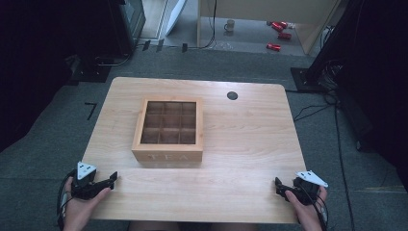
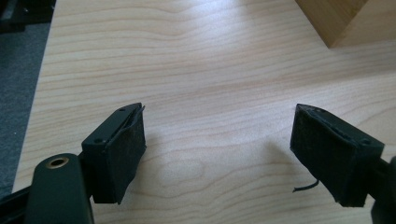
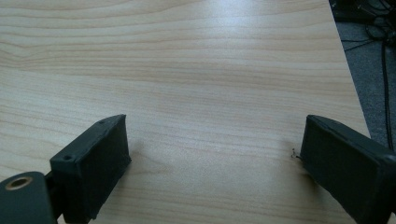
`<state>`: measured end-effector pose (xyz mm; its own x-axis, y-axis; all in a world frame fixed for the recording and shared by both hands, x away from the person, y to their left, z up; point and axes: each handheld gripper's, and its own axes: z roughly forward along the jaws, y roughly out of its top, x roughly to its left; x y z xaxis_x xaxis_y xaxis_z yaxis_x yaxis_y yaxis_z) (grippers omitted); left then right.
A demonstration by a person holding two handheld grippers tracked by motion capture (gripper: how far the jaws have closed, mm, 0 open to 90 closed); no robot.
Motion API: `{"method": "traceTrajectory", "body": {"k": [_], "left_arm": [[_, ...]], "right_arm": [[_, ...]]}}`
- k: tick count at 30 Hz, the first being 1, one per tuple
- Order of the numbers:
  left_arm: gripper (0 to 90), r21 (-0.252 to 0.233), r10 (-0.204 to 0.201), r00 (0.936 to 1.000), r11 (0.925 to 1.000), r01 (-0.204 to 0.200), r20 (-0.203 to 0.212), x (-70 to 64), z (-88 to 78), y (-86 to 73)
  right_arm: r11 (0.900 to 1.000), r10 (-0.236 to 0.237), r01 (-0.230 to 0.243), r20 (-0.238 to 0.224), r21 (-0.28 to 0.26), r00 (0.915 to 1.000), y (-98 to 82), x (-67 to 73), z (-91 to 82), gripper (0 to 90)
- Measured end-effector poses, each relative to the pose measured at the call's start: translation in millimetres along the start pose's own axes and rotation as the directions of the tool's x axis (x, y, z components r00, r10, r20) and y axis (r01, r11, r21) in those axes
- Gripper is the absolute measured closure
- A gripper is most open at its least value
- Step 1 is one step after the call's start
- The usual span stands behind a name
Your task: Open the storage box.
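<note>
A wooden tea box (image 1: 168, 131) with a windowed lid and "TEA" on its front sits shut at the middle of the light wooden table (image 1: 240, 144). Through the lid I see a grid of compartments. My left gripper (image 1: 113, 179) rests at the table's near left corner, held by a hand, its jaws wide apart with nothing between them (image 2: 217, 154). A corner of the tea box (image 2: 336, 21) shows at the top right of the left gripper view. My right gripper (image 1: 278, 185) rests at the near right corner, open and empty (image 3: 215, 168).
A small black round grommet (image 1: 232, 95) sits near the table's far edge. Grey carpet surrounds the table. Cables (image 1: 312, 111) trail on the floor to the right. Red cans (image 1: 278, 29) and a mug (image 1: 230, 25) lie far back under a wooden desk.
</note>
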<state>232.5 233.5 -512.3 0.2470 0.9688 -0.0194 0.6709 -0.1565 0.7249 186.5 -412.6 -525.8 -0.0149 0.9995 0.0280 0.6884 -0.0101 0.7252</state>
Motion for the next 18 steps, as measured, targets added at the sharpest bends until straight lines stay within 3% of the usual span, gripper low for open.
{"method": "traceTrajectory", "body": {"k": [6, 18], "left_arm": [[18.8, -0.023, -0.008, 0.9995, 0.9997, 0.009, 0.03, -7.4, -1.0, 6.5], [20.1, -0.056, 0.032, 0.9953, 0.998, -0.027, 0.091, -34.0, -2.4, 27.1]], "right_arm": [[1.0, 0.001, -0.001, 0.0, 0.001, 1.0, 0.1, 0.1, 0.1, 7.7], [1.0, 0.001, -0.001, 0.0, 0.002, 1.0, 0.2, 0.2, 0.1, 7.7]]}}
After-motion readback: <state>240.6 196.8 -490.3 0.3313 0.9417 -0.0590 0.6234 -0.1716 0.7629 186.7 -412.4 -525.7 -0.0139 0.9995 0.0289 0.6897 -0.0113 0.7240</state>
